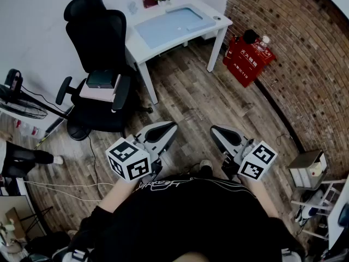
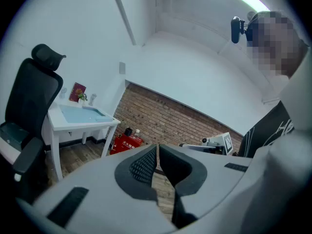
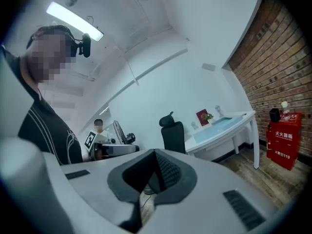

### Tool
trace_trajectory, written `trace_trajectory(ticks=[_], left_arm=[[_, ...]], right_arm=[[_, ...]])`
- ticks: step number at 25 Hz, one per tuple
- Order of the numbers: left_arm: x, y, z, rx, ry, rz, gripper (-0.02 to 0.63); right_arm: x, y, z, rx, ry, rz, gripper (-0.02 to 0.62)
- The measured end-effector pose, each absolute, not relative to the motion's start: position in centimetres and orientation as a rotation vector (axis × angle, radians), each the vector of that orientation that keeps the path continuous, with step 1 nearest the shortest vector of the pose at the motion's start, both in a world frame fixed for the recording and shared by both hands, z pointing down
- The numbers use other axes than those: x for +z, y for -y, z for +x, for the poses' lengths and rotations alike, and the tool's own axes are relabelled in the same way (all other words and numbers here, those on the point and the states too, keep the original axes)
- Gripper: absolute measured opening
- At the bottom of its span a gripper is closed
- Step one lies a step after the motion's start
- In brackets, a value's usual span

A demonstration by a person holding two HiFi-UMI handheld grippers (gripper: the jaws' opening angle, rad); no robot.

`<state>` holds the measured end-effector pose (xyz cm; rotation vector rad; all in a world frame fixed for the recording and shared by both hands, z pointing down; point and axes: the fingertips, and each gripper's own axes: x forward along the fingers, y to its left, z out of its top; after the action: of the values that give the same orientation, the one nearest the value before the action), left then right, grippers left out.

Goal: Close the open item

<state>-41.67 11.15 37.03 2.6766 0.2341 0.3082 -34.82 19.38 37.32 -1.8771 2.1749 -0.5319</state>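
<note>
A white desk (image 1: 163,42) stands across the room against the far wall. On it lies a flat pale-blue mat (image 1: 172,25) with a thin grey slab (image 1: 187,16) that looks like a laptop lying flat. I cannot make out anything standing open. My left gripper (image 1: 163,131) and right gripper (image 1: 221,133) are held close to my body over the wooden floor, far from the desk. Both are shut with nothing between the jaws. The left gripper (image 2: 157,147) points toward the desk (image 2: 83,120), and the right gripper (image 3: 156,152) faces the desk (image 3: 222,128) too.
A black office chair (image 1: 101,64) with a box (image 1: 100,79) on its seat stands left of the desk. A red cabinet (image 1: 246,56) leans against the brick wall (image 1: 305,64) on the right. A fan (image 1: 19,102) and cables (image 1: 60,185) lie at the left. A white device (image 1: 308,169) sits at the right.
</note>
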Motion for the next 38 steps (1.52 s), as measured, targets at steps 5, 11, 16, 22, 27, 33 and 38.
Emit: trace_trajectory(ticks=[5,11,16,22,27,33,38], left_arm=[[36.7,-12.3,-40.4,0.309,-0.238,2.680,0.040],[36.8,-12.9,-38.9,0.311,-0.211,2.679,0.040],[36.6,-13.3,-37.5,0.299,-0.180,2.682,0.040],[35.9,-13.3,-34.7,0.257,-0.096,2.716,0.041],[35.2,-12.9,-31.4,0.197,-0.037,2.753,0.054],[35.3,-13.9,-26.2,0.138,-0.031,2.759,0.232],[36.4,-14.9,-22.9,0.155,-0.019,2.768,0.281]], right_arm=[[37.2,-20.5,-33.7,-0.533,-2.182,-1.873,0.000],[36.8,-21.2,-31.9,-0.515,-2.196,-1.868,0.000],[36.7,-21.9,-29.5,-0.503,-2.188,-1.896,0.000],[35.9,-23.2,-25.1,-0.457,-2.132,-1.930,0.000],[35.2,-24.4,-21.3,-0.379,-2.155,-1.995,0.080],[35.4,-26.9,-16.3,-0.364,-2.128,-2.057,0.176],[36.8,-28.7,-12.9,-0.393,-2.097,-2.084,0.222]])
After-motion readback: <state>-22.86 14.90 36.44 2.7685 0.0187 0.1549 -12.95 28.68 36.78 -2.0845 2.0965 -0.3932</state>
